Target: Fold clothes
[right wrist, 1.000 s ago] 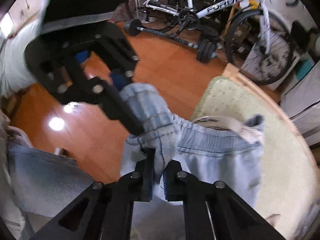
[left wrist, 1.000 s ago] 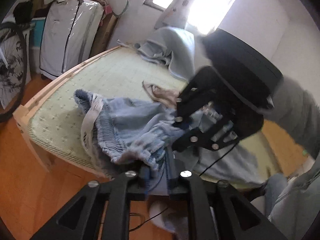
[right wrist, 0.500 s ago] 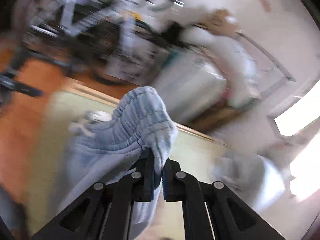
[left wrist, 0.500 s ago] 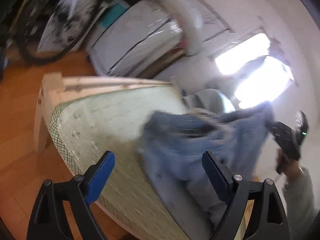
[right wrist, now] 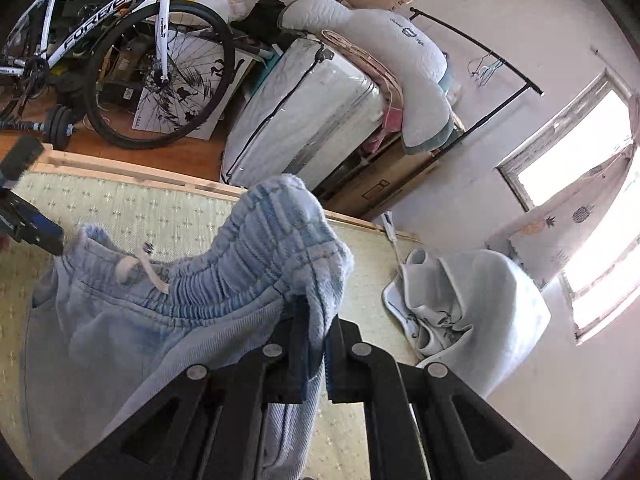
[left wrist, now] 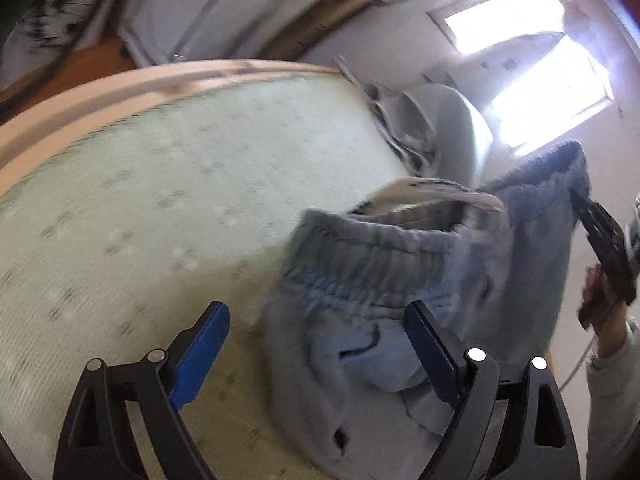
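Observation:
Light blue sweatpants (left wrist: 380, 264) with an elastic waistband and a white drawstring (right wrist: 136, 264) hang over the green patterned bed mat (left wrist: 160, 200). My right gripper (right wrist: 316, 320) is shut on one end of the waistband and holds it up, so the sweatpants (right wrist: 120, 320) drape down to the left. The left wrist view shows that right gripper (left wrist: 600, 232) at the far right, in a person's hand. My left gripper (left wrist: 316, 320) is open wide just in front of the low end of the waistband, its blue pads (left wrist: 200, 344) pressing on nothing. It also shows as the left gripper (right wrist: 24, 220) at the right wrist view's left edge.
A heap of pale grey-blue clothes (right wrist: 460, 300) lies at the far end of the mat (right wrist: 120, 208). The wooden bed frame (left wrist: 120, 88) edges the mat. Beyond it stand a bicycle (right wrist: 160, 60), a dumbbell (right wrist: 60, 124), a white zipped case (right wrist: 312, 112) and a bright window (right wrist: 580, 152).
My left gripper let go of the sweatpants, opened wide and swung down to their left end. My right gripper kept its grip, rose and turned toward the bed.

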`<state>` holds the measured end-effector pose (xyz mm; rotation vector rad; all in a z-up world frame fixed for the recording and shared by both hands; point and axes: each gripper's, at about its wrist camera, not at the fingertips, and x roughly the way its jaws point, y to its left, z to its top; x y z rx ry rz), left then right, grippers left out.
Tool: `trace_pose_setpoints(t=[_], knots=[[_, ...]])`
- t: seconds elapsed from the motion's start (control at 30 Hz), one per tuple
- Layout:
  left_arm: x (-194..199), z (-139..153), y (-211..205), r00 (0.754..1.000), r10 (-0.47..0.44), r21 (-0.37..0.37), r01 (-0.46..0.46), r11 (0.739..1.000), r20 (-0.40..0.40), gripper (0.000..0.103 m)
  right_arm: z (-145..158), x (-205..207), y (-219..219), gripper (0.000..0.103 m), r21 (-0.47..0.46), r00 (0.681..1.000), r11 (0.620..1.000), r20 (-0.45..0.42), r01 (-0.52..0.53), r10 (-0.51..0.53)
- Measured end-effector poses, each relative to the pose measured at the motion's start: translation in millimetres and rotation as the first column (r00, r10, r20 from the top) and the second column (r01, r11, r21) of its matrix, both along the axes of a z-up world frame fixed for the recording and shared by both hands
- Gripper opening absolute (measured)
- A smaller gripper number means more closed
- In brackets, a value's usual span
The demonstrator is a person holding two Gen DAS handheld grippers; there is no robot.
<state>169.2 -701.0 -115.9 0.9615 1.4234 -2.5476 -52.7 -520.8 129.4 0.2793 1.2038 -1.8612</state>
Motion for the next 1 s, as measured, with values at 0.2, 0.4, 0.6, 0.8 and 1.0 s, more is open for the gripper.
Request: trace_pose_setpoints(t=[0.2, 0.4, 0.6, 0.8, 1.0], knots=[[-21, -19, -22, 0.995, -0.056, 0.129, 0.066, 0.989, -0.081, 0.091, -2, -9, 6, 0.003, -0.015, 0.998, 1.000, 0.052, -0.022, 0.023], [-38, -14, -14, 1.000, 0.014, 0.119, -0.013, 0.993, -0.004, 0.063, -8, -19, 12, 0.003, -0.026, 0.996, 1.000, 0.094, 0.002, 0.000], [-36, 19, 13, 0.994, 0.113, 0.000, -0.113, 0.994, 0.012, 0.023, -23, -33, 11, 0.004, -0.009, 0.991, 0.998, 0.121, 0.055, -0.053], [35, 97, 50, 0.942, 0.315, 0.002, -0.317, 0.949, -0.115, 0.017, -22, -41, 13, 0.003, -0.039, 0.985, 0.995, 0.149, 0.088, -0.081], [92, 162, 118, 0.870, 0.462, -0.129, -0.485, 0.865, -0.171, 0.019, -17, -24, 2, 0.004, -0.076, 0.989, 0.996, 0.139, 0.051, -0.040]])
